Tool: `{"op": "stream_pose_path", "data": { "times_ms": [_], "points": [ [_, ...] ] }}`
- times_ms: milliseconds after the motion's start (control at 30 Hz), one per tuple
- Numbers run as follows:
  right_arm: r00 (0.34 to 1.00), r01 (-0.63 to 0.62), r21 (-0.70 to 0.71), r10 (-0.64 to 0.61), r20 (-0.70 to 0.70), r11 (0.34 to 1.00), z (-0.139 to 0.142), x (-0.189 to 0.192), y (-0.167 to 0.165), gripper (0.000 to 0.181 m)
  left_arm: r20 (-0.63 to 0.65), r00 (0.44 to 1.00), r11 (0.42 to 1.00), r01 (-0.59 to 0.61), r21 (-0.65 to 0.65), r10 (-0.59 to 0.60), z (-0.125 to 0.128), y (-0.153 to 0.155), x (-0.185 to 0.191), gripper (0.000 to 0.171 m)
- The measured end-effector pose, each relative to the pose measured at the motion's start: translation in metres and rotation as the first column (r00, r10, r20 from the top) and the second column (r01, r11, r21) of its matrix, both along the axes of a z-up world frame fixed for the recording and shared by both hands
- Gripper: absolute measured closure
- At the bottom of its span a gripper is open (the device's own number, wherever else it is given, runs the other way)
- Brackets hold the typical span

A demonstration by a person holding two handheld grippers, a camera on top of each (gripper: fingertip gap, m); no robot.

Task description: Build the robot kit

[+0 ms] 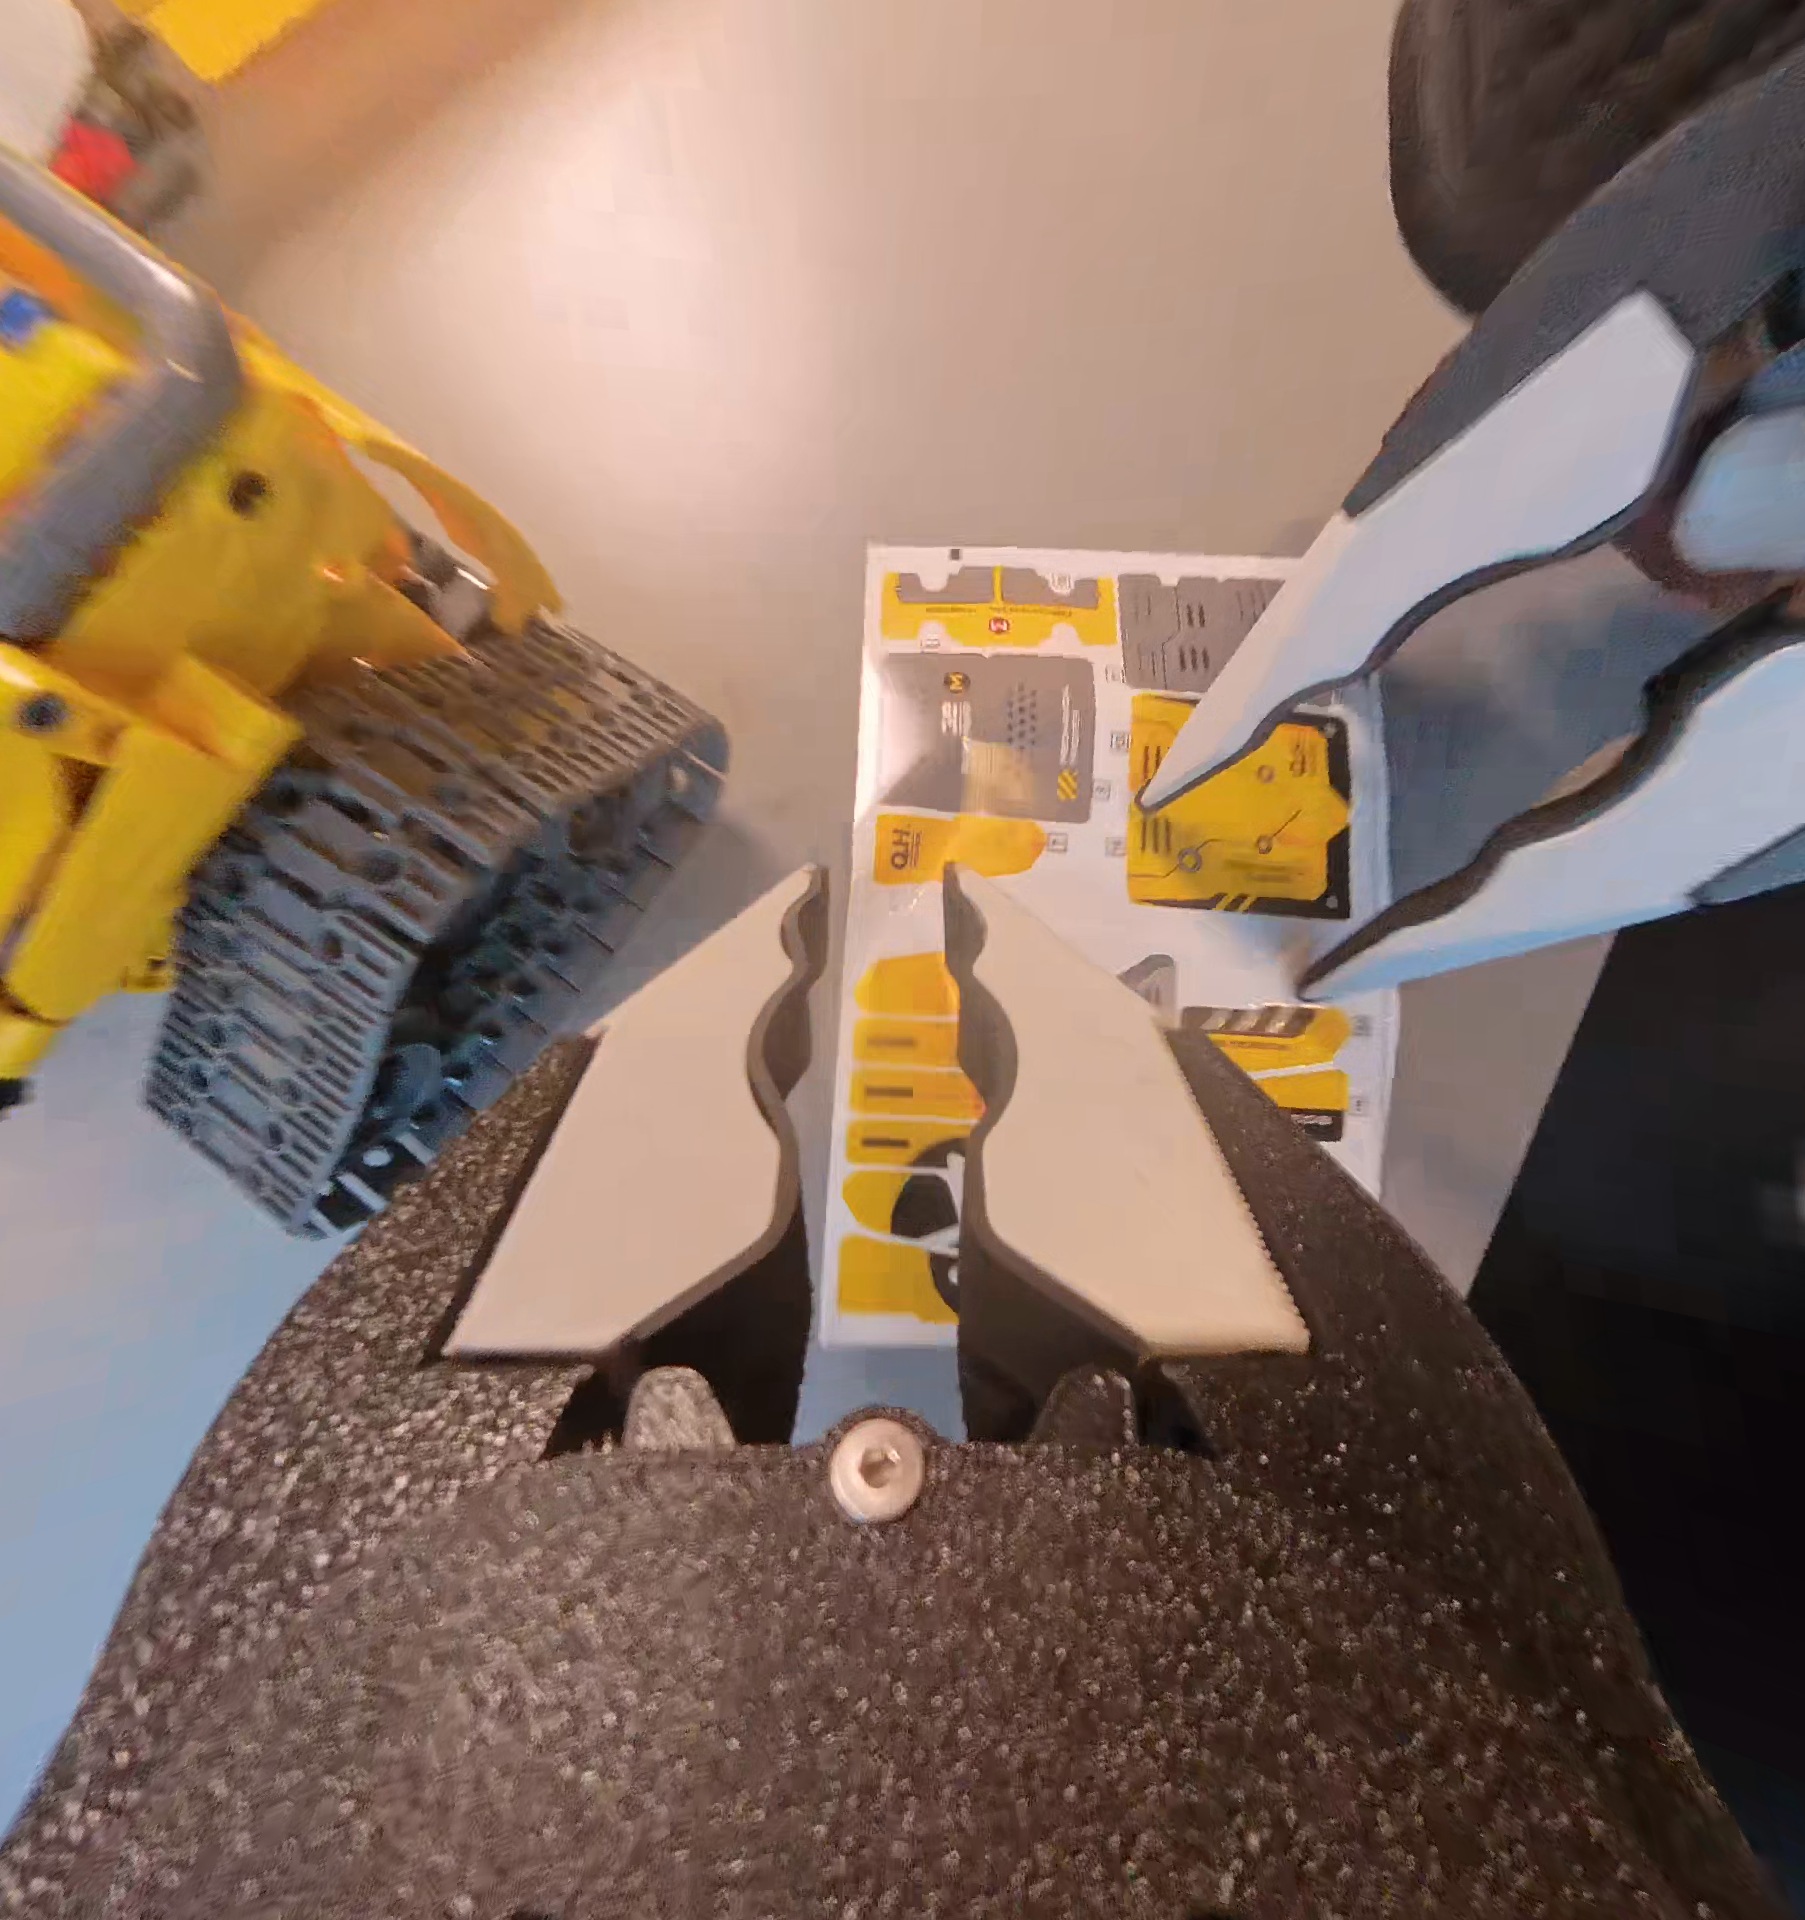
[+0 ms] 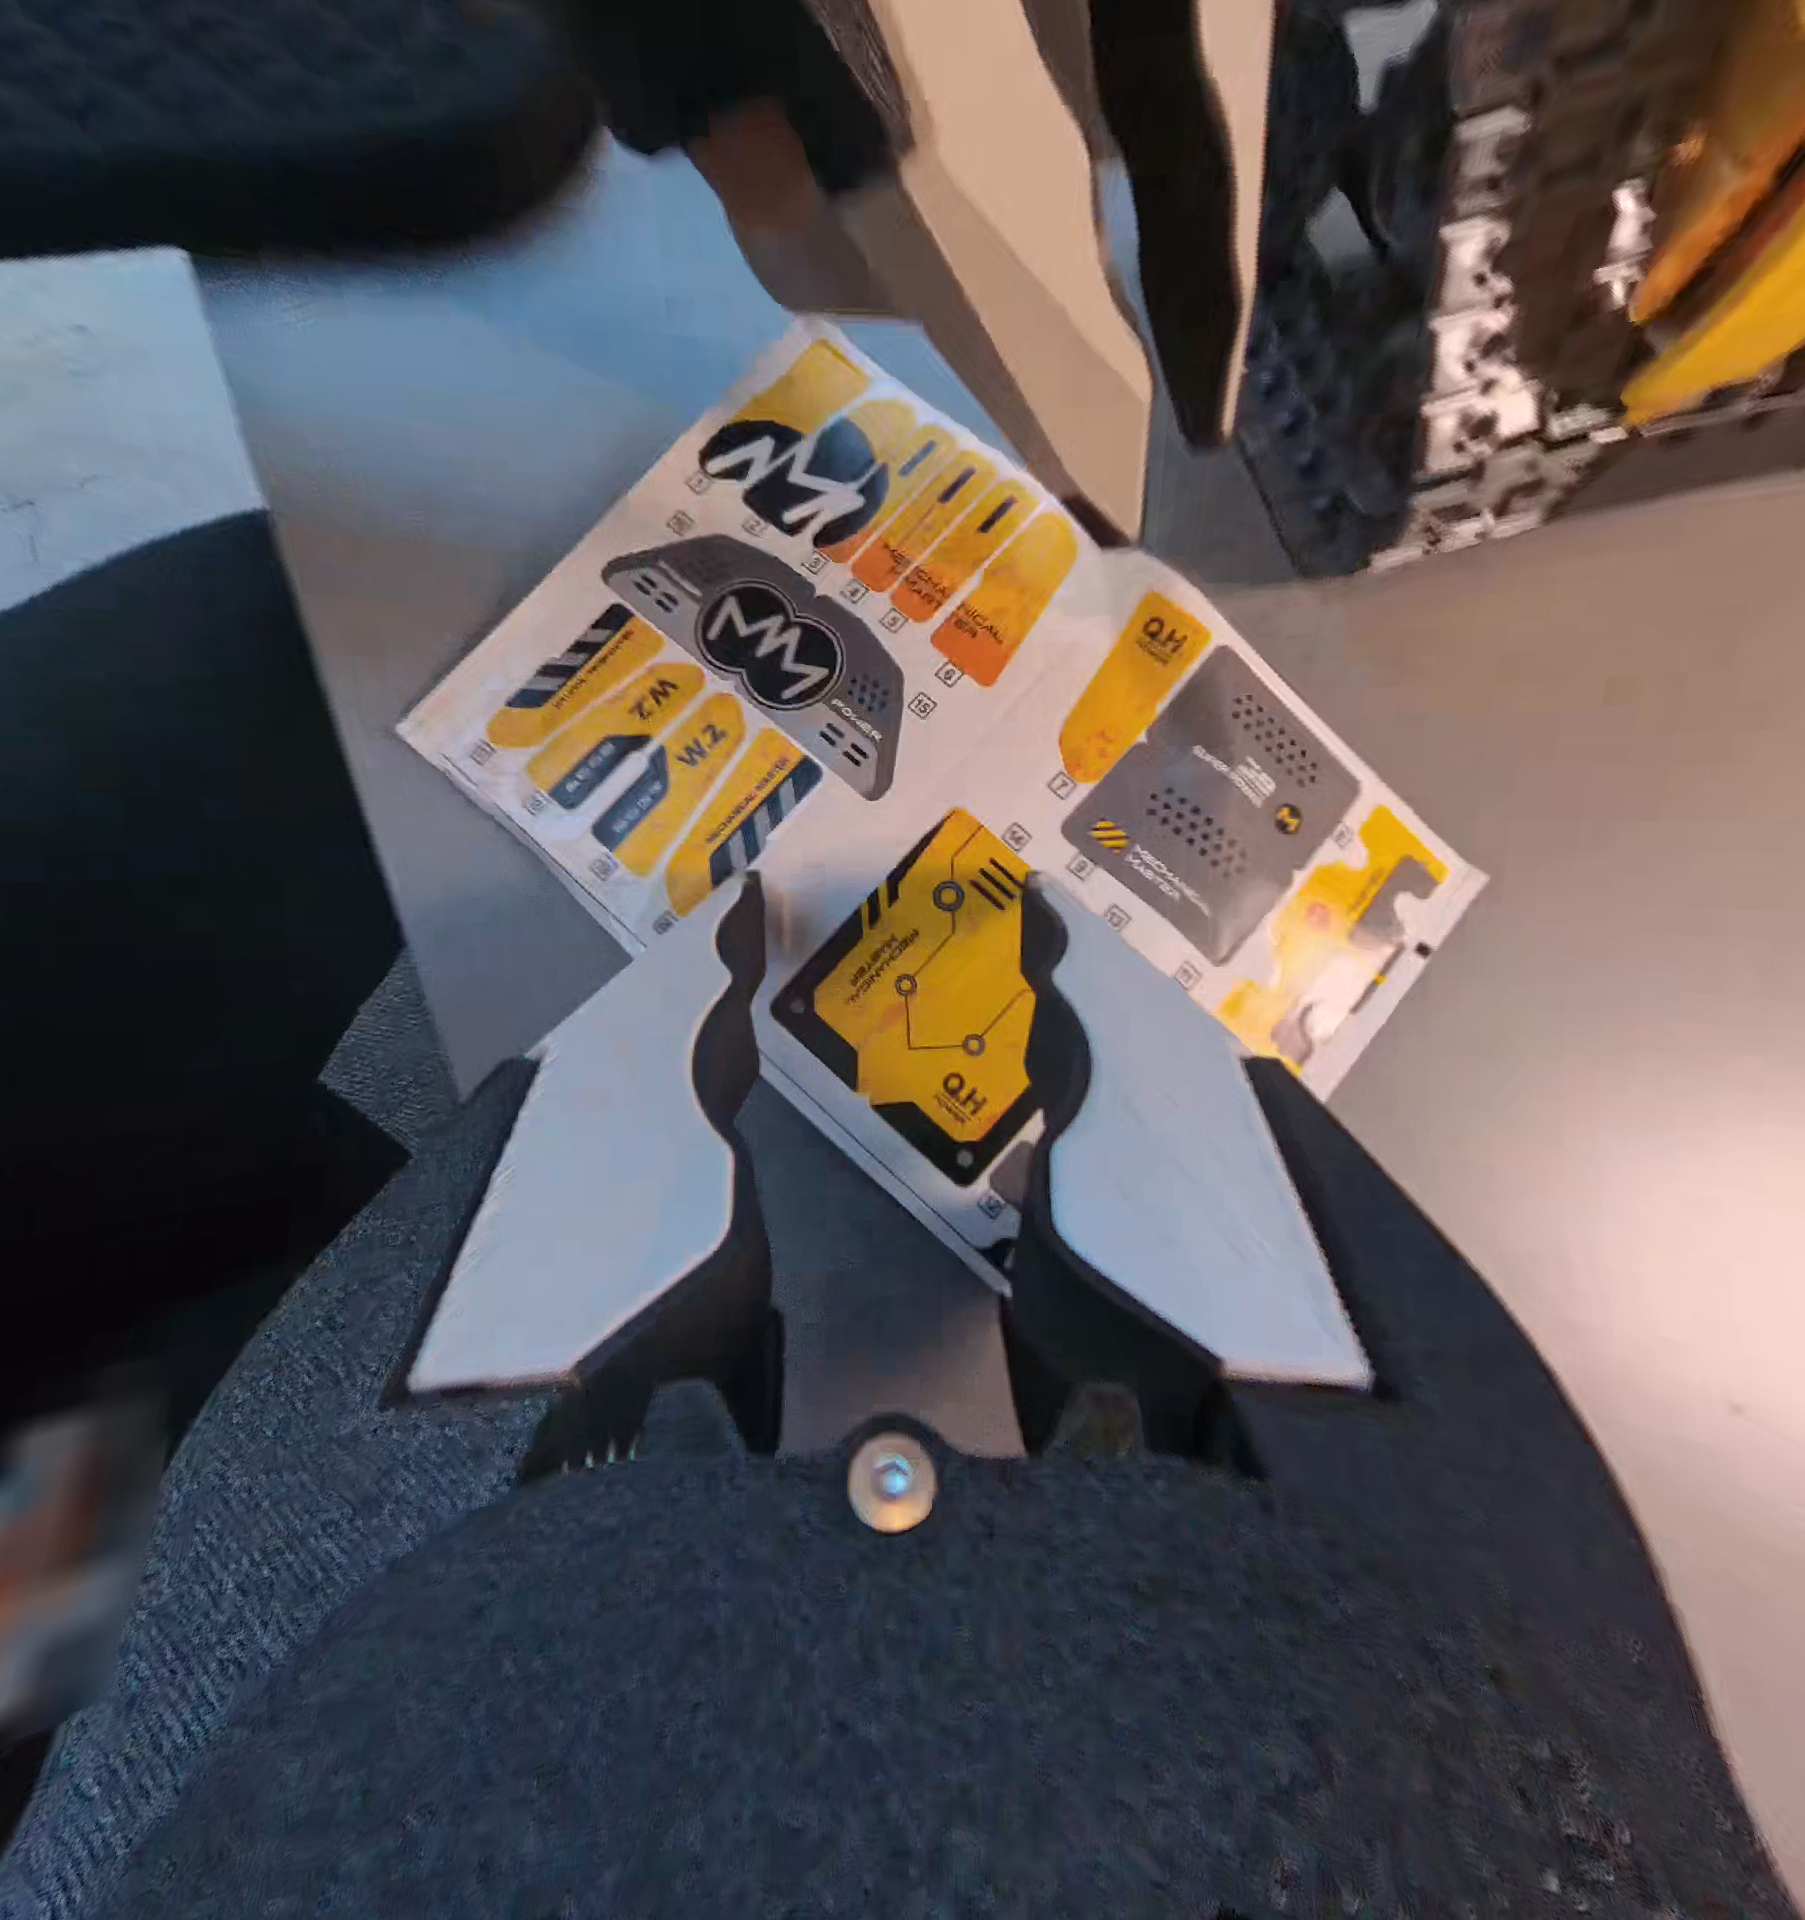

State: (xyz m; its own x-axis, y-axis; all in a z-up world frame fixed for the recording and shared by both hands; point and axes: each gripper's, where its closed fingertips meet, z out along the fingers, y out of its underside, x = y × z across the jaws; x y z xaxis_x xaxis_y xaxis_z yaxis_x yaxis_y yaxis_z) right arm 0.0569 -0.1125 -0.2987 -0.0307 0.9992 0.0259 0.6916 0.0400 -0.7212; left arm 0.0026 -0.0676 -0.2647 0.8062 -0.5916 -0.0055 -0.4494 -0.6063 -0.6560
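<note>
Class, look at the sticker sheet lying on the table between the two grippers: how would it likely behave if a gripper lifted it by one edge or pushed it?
The sticker sheet looks thin and lies almost flat, so it would probably flop and bend when lifted by an edge. It seems light, and on the smooth table a push would likely slide it. One corner overhangs the table edge, which may help a gripper get under it.

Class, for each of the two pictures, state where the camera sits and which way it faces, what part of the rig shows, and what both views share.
Left wrist view: sits on the left gripper, looking forward and down at the sticker sheet on the table; its own open fingers show, the toy digger at left.
Right wrist view: sits on the right gripper, looking down at the sticker sheet; its own open fingers show.
Shared: the sheet, the digger, and each other's gripper.
</note>
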Motion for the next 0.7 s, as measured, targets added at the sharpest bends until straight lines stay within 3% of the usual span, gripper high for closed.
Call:
{"op": "stream_pose_path", "data": {
  "times_ms": [133,233,367,500,600,700],
  "points": [
    [0.989,0.141,0.062,-0.143,0.043,0.988,-0.007,0.007,0.042,0.134,0.13,0.976,0.978,-0.189,0.091,0.176,0.044,0.004,0.007,0.143],
    [0.972,0.231,0.059,-0.234,0.036,0.971,-0.007,0.015,0.07,0.13,0.105,0.972,0.97,-0.219,0.101,0.209,0.081,-0.004,0.032,0.143],
    [0.957,0.287,0.032,-0.288,0.025,0.957,-0.007,0.022,0.087,0.129,0.019,1.0,0.98,-0.025,0.196,0.021,0.162,-0.003,0.108,0.149],
    [0.946,0.321,-0.044,-0.318,0.065,0.946,-0.007,0.027,0.096,0.131,-0.084,0.969,0.913,0.247,0.324,-0.232,0.235,-0.007,0.17,0.164],
    [0.931,0.359,-0.096,-0.351,0.098,0.928,-0.007,0.026,0.11,0.134,0.016,0.946,0.895,0.302,0.329,-0.325,0.245,0.002,0.16,0.164],
    [0.906,0.423,-0.157,-0.409,0.112,0.893,-0.006,0.021,0.124,0.134,0.275,0.903,0.937,0.279,0.211,-0.331,0.235,0.013,0.124,0.158]
  ]
}}
